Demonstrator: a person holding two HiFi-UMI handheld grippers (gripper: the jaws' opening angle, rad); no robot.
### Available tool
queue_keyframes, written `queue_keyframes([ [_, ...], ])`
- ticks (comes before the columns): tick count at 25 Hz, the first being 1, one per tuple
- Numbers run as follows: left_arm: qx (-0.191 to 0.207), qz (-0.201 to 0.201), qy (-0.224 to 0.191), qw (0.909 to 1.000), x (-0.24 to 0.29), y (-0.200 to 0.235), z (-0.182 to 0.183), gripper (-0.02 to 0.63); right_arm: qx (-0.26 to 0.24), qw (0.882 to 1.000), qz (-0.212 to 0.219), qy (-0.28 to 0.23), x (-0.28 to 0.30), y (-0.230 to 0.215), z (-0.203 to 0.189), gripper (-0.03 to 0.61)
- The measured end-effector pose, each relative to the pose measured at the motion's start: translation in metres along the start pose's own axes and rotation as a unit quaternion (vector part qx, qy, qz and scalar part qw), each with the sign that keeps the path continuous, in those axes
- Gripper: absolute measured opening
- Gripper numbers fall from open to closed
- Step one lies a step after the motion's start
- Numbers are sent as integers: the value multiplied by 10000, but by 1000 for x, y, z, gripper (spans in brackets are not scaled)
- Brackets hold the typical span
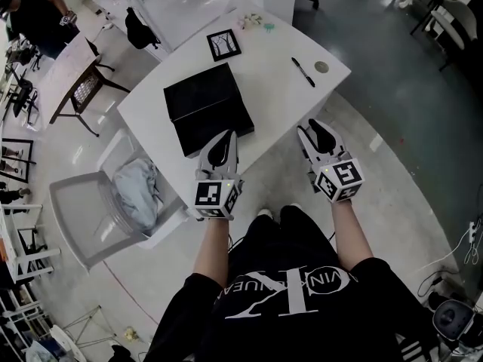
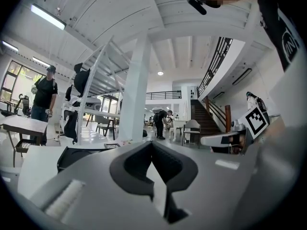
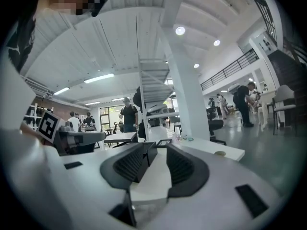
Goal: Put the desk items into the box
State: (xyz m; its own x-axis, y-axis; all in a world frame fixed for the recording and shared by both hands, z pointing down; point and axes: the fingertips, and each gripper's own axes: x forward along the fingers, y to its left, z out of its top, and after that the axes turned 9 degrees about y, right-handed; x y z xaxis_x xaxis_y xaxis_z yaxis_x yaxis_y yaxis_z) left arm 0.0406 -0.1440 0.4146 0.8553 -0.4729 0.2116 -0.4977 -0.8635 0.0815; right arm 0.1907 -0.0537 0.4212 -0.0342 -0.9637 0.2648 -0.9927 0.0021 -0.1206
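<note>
A black box (image 1: 207, 108) lies closed on the white table (image 1: 279, 104). Behind it rests a small picture frame (image 1: 224, 44); to the right lie a black pen (image 1: 303, 72) and a small round disc (image 1: 322, 67). My left gripper (image 1: 223, 149) hovers at the box's near edge, its tips touching and holding nothing (image 2: 152, 145); the box (image 2: 76, 155) shows to its left. My right gripper (image 1: 317, 136) hangs over the table's near right edge. It stands a little open and empty (image 3: 161, 150), with the box corner (image 3: 147, 155) showing between the jaws.
Small trinkets (image 1: 254, 23) sit at the table's far edge. A chair holding a bluish cloth (image 1: 136, 187) stands close to the table's left side. Another desk and chair (image 1: 83, 81) lie further left, with a person (image 1: 38, 13) beyond. Grey floor surrounds the right side.
</note>
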Motion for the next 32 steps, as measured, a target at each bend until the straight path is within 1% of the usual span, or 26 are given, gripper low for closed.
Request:
queue_keyframes([
  [5, -39, 53, 50, 10000, 18, -1, -1, 9, 9, 9999, 71, 76, 12, -17, 0, 118],
  [14, -191, 307, 95, 9993, 69, 2, 4, 9, -85, 9986, 415, 329, 55, -58, 5, 120],
  [18, -218, 393, 129, 9989, 90, 1, 5, 9, -80, 9977, 504, 437, 68, -78, 4, 120],
  [24, -281, 519, 198, 9981, 118, 1, 3, 9, -41, 9963, 607, 599, 86, -106, -2, 120],
  [32, -373, 635, 321, 9968, 147, -5, -6, 9, -38, 9933, 756, 878, 106, -133, -16, 121],
])
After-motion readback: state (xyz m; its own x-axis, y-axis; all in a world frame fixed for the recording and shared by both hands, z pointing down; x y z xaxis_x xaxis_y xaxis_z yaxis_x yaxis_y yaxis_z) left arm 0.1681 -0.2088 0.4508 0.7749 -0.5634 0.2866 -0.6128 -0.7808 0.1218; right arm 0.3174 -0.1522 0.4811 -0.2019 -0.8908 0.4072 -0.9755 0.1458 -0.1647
